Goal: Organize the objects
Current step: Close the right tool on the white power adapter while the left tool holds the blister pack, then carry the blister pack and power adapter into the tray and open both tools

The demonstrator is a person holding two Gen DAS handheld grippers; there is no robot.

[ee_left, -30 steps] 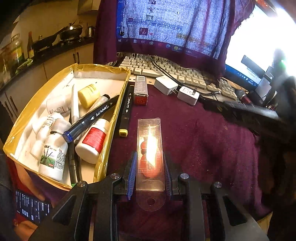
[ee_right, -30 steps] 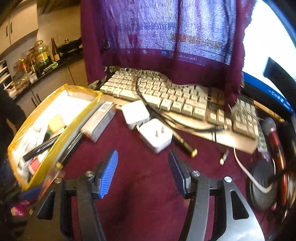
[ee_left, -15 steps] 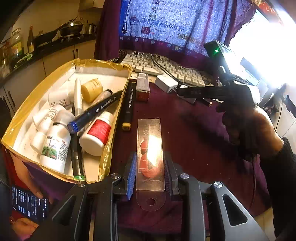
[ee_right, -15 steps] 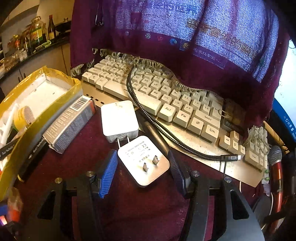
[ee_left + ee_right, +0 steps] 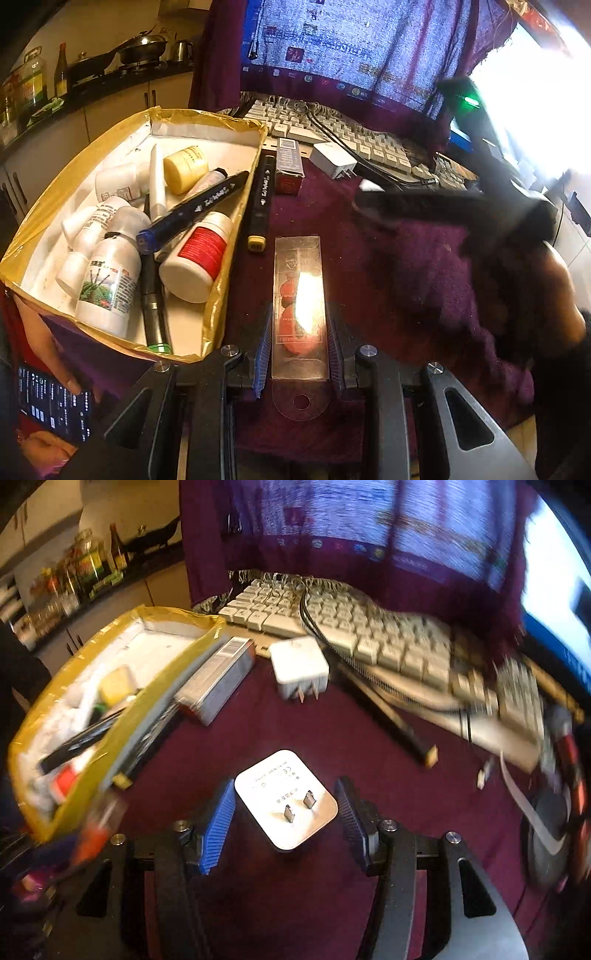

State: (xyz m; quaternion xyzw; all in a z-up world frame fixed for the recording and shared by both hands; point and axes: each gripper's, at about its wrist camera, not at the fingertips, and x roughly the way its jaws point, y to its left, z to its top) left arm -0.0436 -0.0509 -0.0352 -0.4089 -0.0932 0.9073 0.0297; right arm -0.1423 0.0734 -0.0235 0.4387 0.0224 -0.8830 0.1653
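My left gripper (image 5: pixel 297 349) is shut on a clear flat packet (image 5: pixel 298 295) with red pieces inside, held low over the maroon cloth (image 5: pixel 369 277) just right of the yellow-taped box (image 5: pixel 207 118). The box (image 5: pixel 92 760) holds several white bottles, a yellow-lidded jar (image 5: pixel 184 170) and markers. In the right wrist view, my right gripper (image 5: pixel 284 812) is shut on a white charger plug (image 5: pixel 286 797). Its prongs face up and a blue pad touches each side. In the left wrist view the right gripper shows as a dark blur (image 5: pixel 443 206) held by a hand (image 5: pixel 554 295).
A black marker (image 5: pixel 260 199) and a grey-red carton (image 5: pixel 290 166) lie against the box's right wall. A second white charger (image 5: pixel 299 664), a cabled keyboard (image 5: pixel 369 638) and a black pen (image 5: pixel 391 723) lie behind. A hand holds a phone (image 5: pixel 55 406) at lower left.
My right gripper went forward over the near charger, took it between its pads and drew it back from the second charger. My left gripper and its packet stayed put.
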